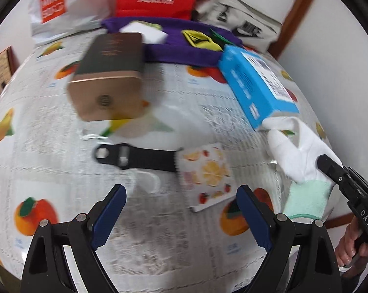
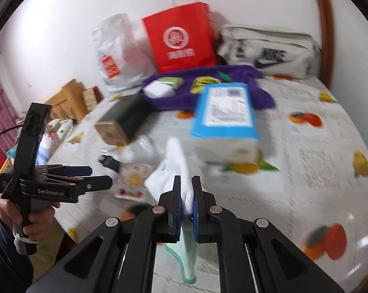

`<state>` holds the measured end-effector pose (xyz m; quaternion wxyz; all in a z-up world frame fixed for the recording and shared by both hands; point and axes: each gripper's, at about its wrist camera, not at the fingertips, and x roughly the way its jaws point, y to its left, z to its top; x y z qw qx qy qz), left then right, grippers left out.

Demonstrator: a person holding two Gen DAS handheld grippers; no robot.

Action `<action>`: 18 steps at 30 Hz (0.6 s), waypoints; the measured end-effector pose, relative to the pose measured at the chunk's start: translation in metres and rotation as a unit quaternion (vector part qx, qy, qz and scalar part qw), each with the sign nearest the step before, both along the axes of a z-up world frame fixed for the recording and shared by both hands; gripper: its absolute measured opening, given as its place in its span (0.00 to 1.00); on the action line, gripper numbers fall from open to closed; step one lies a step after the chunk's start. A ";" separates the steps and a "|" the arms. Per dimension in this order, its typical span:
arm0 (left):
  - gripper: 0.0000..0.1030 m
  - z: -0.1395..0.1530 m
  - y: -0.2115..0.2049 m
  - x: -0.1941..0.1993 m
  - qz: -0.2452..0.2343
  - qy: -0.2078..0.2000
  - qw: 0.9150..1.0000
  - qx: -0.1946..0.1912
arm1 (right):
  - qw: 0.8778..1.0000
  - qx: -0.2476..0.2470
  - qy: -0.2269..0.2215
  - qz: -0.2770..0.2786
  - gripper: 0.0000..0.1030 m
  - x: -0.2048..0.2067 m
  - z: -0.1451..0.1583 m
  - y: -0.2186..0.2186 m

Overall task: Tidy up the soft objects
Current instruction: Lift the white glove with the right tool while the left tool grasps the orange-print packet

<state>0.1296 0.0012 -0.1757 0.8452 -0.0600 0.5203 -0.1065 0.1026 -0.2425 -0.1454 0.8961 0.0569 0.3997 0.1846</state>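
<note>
Glove, white with a mint cuff, hung pinched in the right gripper above the fruit-print tablecloth, apparently brushing the blue box. Left gripper stood wide open, empty, angled down over the fruit-patterned packet.

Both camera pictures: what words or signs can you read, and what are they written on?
"MINI", orange patch on the white plastic bag; the line beneath is blurred.
"GenRobot.AI", on the left claw.
"DAS", on the right claw.
Nike swoosh with blurred lettering, grey pouch.
White round logo over unreadable characters, red paper bag.
Blue box label and tablecloth print: too blurred.
</note>
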 end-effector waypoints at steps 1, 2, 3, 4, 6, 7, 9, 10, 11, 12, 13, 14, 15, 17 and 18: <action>0.89 -0.004 -0.007 0.002 -0.004 0.004 1.000 0.006 | 1.000 0.000 0.003 -0.007 0.07 -0.001 -0.002 -0.006; 0.89 -0.006 -0.012 0.003 -0.006 0.007 1.000 0.009 | 1.000 0.000 0.007 -0.012 0.07 -0.003 -0.005 -0.013; 0.89 -0.010 -0.017 0.005 -0.009 0.011 1.000 0.012 | 1.000 -0.001 0.010 -0.017 0.07 -0.003 -0.008 -0.018; 0.89 -0.013 -0.021 0.007 -0.011 0.013 1.000 0.014 | 1.000 -0.002 0.013 -0.024 0.07 -0.004 -0.011 -0.022; 0.89 -0.016 -0.030 0.009 -0.004 0.006 0.999 0.038 | 0.999 -0.005 0.021 -0.032 0.07 -0.003 -0.019 -0.028; 0.89 -0.016 -0.034 0.011 -0.005 0.003 0.999 0.047 | 0.999 -0.007 0.025 -0.036 0.07 -0.003 -0.024 -0.031; 0.89 -0.018 -0.041 0.014 0.000 0.003 0.998 0.070 | 0.999 -0.002 0.035 -0.037 0.07 0.000 -0.031 -0.033; 0.89 -0.018 -0.044 0.015 0.001 0.000 0.997 0.079 | 0.999 0.003 0.039 -0.037 0.07 0.001 -0.034 -0.034; 0.89 -0.020 -0.049 0.017 -0.001 -0.004 0.996 0.093 | 0.999 0.005 0.040 -0.037 0.07 0.001 -0.035 -0.035; 0.89 -0.021 -0.052 0.018 -0.003 -0.008 0.995 0.103 | 0.999 0.007 0.040 -0.035 0.07 0.001 -0.036 -0.035; 0.90 -0.023 -0.056 0.018 -0.005 -0.012 0.993 0.115 | 0.999 0.007 0.040 -0.033 0.07 0.001 -0.037 -0.035; 0.91 -0.023 -0.059 0.018 -0.005 -0.021 0.992 0.122 | 0.999 0.005 0.040 -0.033 0.07 0.002 -0.038 -0.034; 0.91 -0.023 -0.061 0.017 -0.005 -0.024 0.992 0.121 | 0.999 0.004 0.039 -0.034 0.07 0.002 -0.038 -0.034; 0.85 -0.021 -0.059 0.017 -0.004 -0.029 0.992 0.120 | 0.999 0.006 0.039 -0.033 0.07 0.002 -0.039 -0.035; 0.74 -0.020 -0.059 0.016 -0.006 -0.033 0.992 0.120 | 0.999 0.009 0.040 -0.033 0.07 0.002 -0.039 -0.036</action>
